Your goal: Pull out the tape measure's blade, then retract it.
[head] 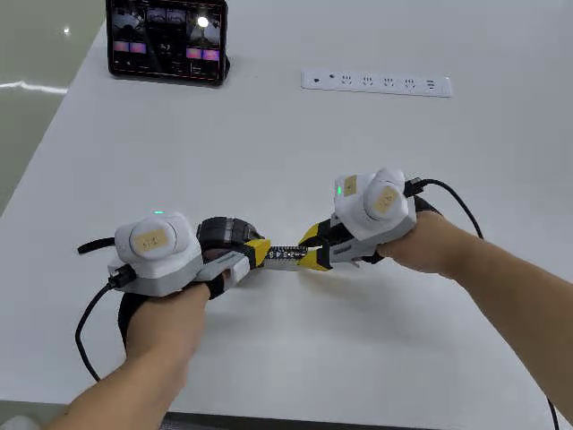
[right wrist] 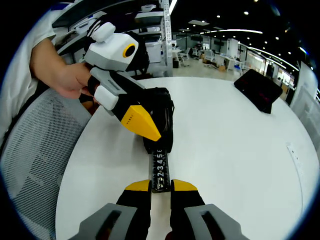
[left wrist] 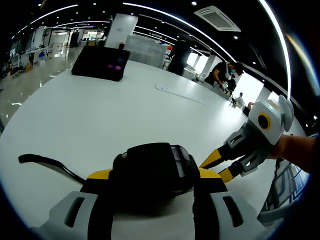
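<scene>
Close to the near edge of the white worktop point(head: 269, 161), the person's two hands hold the grippers tip to tip. The left gripper point(left wrist: 152, 176) has its yellow-tipped jaws clamped on either side of the tape measure point(left wrist: 150, 167), whose black case rests on the worktop between them. A short length of the blade point(right wrist: 160, 170) is drawn out of the case and lies flat on the surface, with the printed numerals 2 to 5 showing in the right gripper view. The right gripper point(right wrist: 160, 187) has its jaws pressed together on the free end of the blade, pinching it just above the worktop. In the head view the two grippers' yellow tips stand near each other, with the exposed blade bridging the gap between them. Black cables trail from both grippers toward the near edge. A grey mesh chair point(right wrist: 40, 145) stands beside the worktop behind the left hand. Well apart, toward the far edge, a white power strip point(head: 376, 83) lies flat. A dark tablet point(head: 167, 40) with a lit screen stands propped at the far left corner.
</scene>
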A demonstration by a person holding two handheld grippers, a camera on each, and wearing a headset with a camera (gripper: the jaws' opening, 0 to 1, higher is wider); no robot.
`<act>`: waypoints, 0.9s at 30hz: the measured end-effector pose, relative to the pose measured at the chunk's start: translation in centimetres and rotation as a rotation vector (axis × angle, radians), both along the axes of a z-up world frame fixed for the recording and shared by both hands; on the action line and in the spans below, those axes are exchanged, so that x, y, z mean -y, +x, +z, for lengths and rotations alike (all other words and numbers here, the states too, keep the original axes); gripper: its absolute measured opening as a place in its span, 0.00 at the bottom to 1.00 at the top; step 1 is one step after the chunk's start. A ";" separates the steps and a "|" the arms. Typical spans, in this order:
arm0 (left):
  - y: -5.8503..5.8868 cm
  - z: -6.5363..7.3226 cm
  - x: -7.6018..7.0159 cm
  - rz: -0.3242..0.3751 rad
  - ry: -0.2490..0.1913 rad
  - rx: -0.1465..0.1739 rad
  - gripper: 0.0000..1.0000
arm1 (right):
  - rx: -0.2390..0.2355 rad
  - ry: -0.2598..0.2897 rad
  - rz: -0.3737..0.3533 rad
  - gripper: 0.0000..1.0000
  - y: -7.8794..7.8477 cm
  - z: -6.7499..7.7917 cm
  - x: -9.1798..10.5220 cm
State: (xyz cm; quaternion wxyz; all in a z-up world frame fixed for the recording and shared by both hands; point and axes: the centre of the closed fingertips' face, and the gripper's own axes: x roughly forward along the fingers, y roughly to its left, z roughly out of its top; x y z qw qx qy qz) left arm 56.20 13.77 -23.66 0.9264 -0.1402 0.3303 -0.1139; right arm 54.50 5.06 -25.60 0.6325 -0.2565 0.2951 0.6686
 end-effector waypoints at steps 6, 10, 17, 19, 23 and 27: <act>0.0 0.0 -0.1 0.000 -0.006 0.000 0.59 | -0.009 0.018 -0.002 0.11 -0.1 0.0 -1.0; 0.0 0.0 -0.1 -0.001 -0.006 -0.001 0.59 | -0.008 0.024 0.002 0.11 -0.1 0.0 -1.8; 0.1 -0.1 -0.2 0.000 -0.011 0.001 0.59 | -0.010 0.034 0.005 0.11 -0.2 -0.1 -2.8; 0.2 -0.1 -0.2 0.001 -0.011 0.002 0.59 | -0.011 0.036 0.006 0.11 -0.2 -0.1 -3.0; 0.2 -0.1 -0.2 0.002 -0.012 0.003 0.59 | -0.014 0.041 0.007 0.11 -0.2 -0.1 -3.5; 0.2 -0.2 -0.3 0.002 -0.012 0.000 0.59 | -0.012 0.044 0.008 0.11 -0.2 -0.1 -3.9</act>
